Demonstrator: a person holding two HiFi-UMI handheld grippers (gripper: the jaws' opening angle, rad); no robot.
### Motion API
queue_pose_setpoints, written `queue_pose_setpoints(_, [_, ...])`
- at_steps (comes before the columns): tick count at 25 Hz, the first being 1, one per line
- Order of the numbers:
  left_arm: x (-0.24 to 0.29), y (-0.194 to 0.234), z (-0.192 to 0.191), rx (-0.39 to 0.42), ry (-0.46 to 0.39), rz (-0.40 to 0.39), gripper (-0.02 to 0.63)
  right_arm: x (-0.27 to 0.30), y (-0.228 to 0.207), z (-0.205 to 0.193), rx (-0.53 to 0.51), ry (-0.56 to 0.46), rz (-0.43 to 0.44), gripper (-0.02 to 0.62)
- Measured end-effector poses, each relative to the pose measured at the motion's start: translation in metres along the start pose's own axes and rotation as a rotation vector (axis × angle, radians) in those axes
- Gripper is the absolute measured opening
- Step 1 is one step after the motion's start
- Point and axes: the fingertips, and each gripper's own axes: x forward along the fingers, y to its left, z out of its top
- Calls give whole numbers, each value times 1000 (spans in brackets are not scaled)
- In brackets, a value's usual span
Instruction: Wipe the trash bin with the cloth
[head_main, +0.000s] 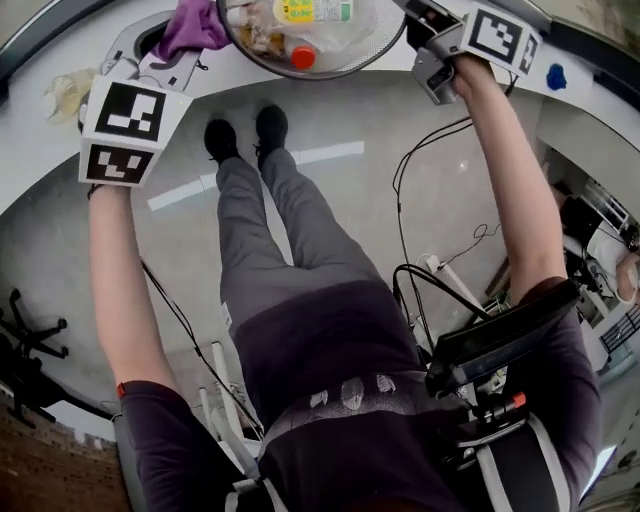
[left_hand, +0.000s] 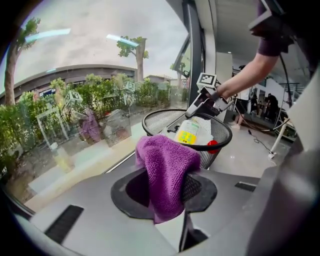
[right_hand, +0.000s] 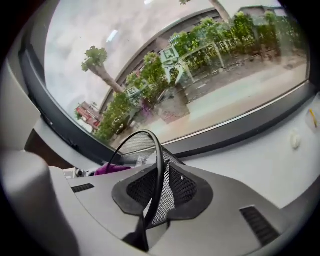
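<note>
The black mesh trash bin (head_main: 335, 70) sits on the white ledge at the top of the head view, holding a plastic bottle (head_main: 312, 12) with a red cap and clear wrapping. My right gripper (head_main: 422, 28) is shut on its right rim; in the right gripper view the rim (right_hand: 159, 160) and mesh wall run between the pads of that gripper (right_hand: 157, 197). My left gripper (head_main: 172, 52) is shut on a purple cloth (head_main: 196, 27), left of the bin. In the left gripper view the cloth (left_hand: 167, 170) hangs over the jaws of that gripper (left_hand: 165, 195), just short of the bin (left_hand: 200, 146).
The white ledge (head_main: 60, 150) runs along a large window. On it lie a crumpled yellowish scrap (head_main: 68, 90) at the left and a blue object (head_main: 556, 76) at the right. Cables (head_main: 415, 190) trail over the floor, and an office chair base (head_main: 25, 345) stands at lower left.
</note>
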Motion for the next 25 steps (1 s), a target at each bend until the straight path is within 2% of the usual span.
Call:
queue_pose_setpoints(8, [9,-62,-27,91,74,-97,92,-31,4,-51,249,-70,83,66])
queue_pose_setpoints(10, [9,-80,-33,73,80,-123,92,-34,12,-61,316,-90,110,68])
queue_pose_setpoints(13, [17,-118,-31,-38,54,-198,92,-52,7,-75,386,-126,124,78])
queue_pose_setpoints(15, [23,-142,-24,-108,25,-266,92,-64,-4,-81,361,-146,103,86])
queue_pose_setpoints(17, [25,-155,-23,-117,22,-294,92,-65,-7,-85,303,-149,108,100])
queue_pose_setpoints(19, [25,-154,-22,-131,23,-287,92,-63,-3,-85,251,-137,132,128])
queue_pose_setpoints(21, [23,-146,-19,-148,22,-270,92,-69,-3,-77,182,-113,139,200])
queue_pose_setpoints(25, [19,-112,-13,-162,0,-189,92,-82,-5,-28,-99,-127,145,221])
